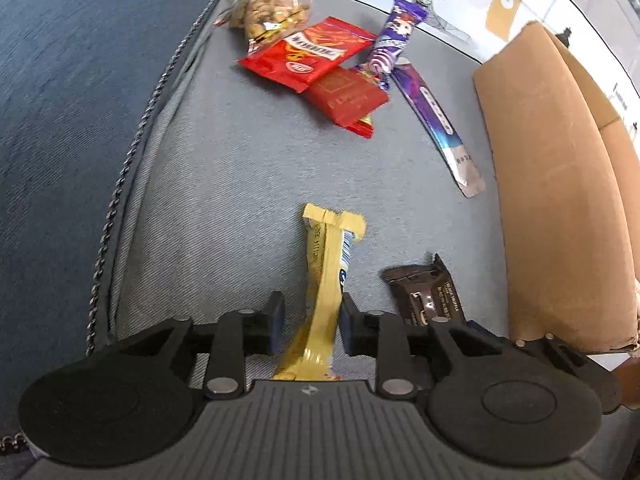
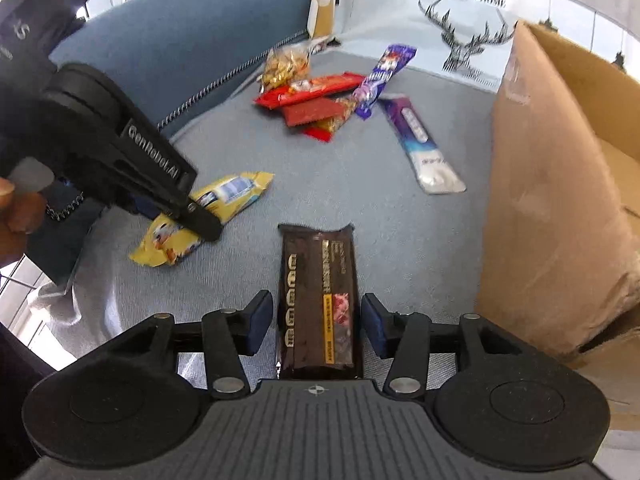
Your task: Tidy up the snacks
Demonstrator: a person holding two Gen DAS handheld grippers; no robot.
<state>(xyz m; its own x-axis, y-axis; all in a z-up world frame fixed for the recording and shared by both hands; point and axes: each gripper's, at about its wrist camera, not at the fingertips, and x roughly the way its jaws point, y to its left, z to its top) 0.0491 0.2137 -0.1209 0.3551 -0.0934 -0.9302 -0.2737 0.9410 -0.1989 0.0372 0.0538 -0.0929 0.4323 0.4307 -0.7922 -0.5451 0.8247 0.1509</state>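
Observation:
A yellow snack bar [image 1: 326, 264] lies on the grey seat cushion [image 1: 208, 200]. My left gripper [image 1: 310, 312] is open and straddles the bar's near end, with a gap on the left side. In the right wrist view one of its fingers [image 2: 200, 220] rests over the same yellow bar [image 2: 228, 194]. A dark brown chocolate bar [image 2: 316, 280] lies lengthwise between the pads of my right gripper [image 2: 316, 312], which is open with a gap on each side. In the left wrist view this dark bar [image 1: 428, 296] lies just to the right of the yellow bar.
A pile at the back holds red packets [image 1: 308, 52], a nut bag [image 1: 268, 8] and a purple wrapper [image 1: 396, 36]. A long purple-and-white packet [image 1: 436, 120] lies apart. A cardboard box [image 1: 552, 184] stands on the right. The blue backrest [image 1: 60, 120] rises on the left.

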